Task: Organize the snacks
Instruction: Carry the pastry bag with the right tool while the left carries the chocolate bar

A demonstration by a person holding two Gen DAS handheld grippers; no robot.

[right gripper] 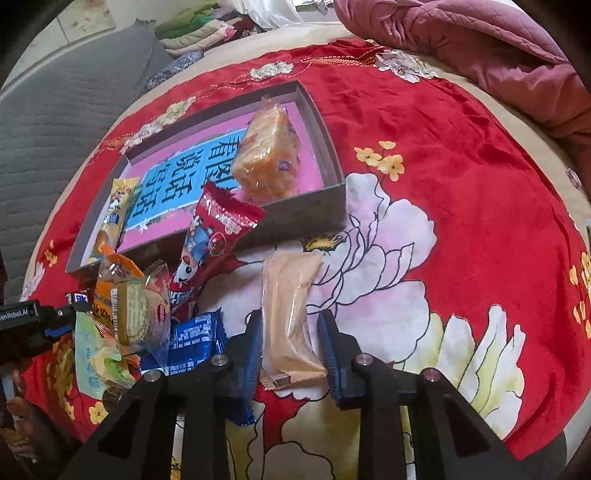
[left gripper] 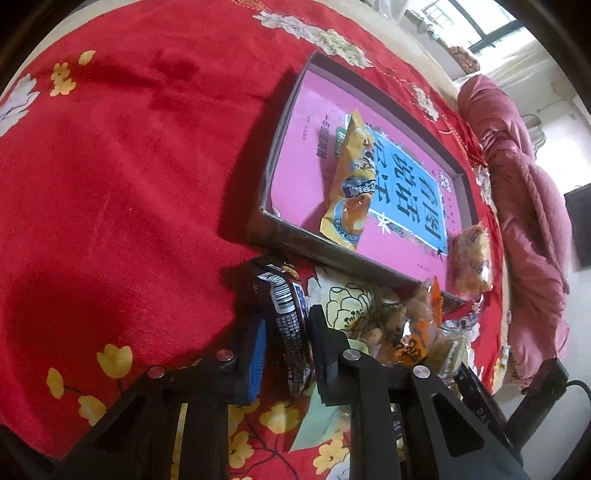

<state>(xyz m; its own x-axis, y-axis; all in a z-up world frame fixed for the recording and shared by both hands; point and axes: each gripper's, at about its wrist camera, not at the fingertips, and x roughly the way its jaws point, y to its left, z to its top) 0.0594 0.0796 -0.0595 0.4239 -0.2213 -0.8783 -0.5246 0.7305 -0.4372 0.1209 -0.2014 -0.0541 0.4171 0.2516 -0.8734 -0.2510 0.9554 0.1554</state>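
Left wrist view: the left gripper [left gripper: 283,325] is clamped tight on a dark snack packet [left gripper: 290,325] on the red cloth [left gripper: 110,184], just beside the box [left gripper: 280,236]. The right gripper [right gripper: 290,339] squeezes a beige wafer packet [right gripper: 290,314], short of the box.

A home bedroom: a bed spread with a red floral velvet blanket [right gripper: 461,122], a bunched pink quilted duvet [left gripper: 524,206], folded clothes stacked [right gripper: 195,31] beside a grey padded headboard [right gripper: 74,99], and a barred window [left gripper: 476,22].
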